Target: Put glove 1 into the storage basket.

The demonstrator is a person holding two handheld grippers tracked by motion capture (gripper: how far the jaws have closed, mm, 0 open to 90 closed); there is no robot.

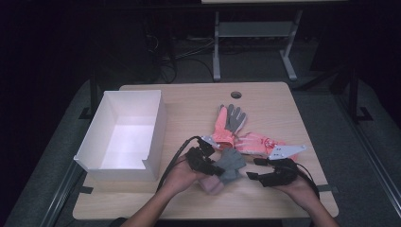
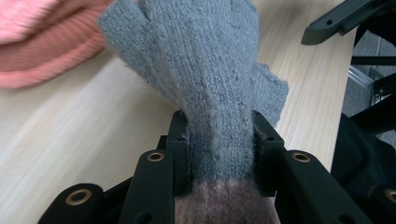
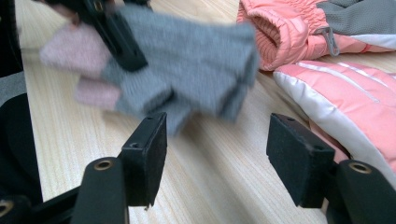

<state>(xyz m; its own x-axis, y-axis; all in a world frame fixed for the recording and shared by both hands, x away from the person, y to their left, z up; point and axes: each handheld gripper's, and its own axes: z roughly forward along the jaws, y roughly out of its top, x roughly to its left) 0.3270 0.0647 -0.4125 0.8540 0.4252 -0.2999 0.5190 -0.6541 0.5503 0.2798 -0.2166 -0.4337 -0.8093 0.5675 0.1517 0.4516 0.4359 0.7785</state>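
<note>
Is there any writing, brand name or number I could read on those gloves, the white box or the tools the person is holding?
None can be read.
Pink ski gloves: white stripes, no legible lettering.
Grey knit glove: plain knit, no label.
White box: blank walls.
Left hand-held gripper and right hand-held gripper: black parts with brass screw holes, no markings.

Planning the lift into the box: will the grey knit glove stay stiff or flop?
Likely floppy: the grey knit glove bunches and fans out where the left tool pinches it. Probably light, being thin wool. Its fuzzy knit should resist slipping.
</note>
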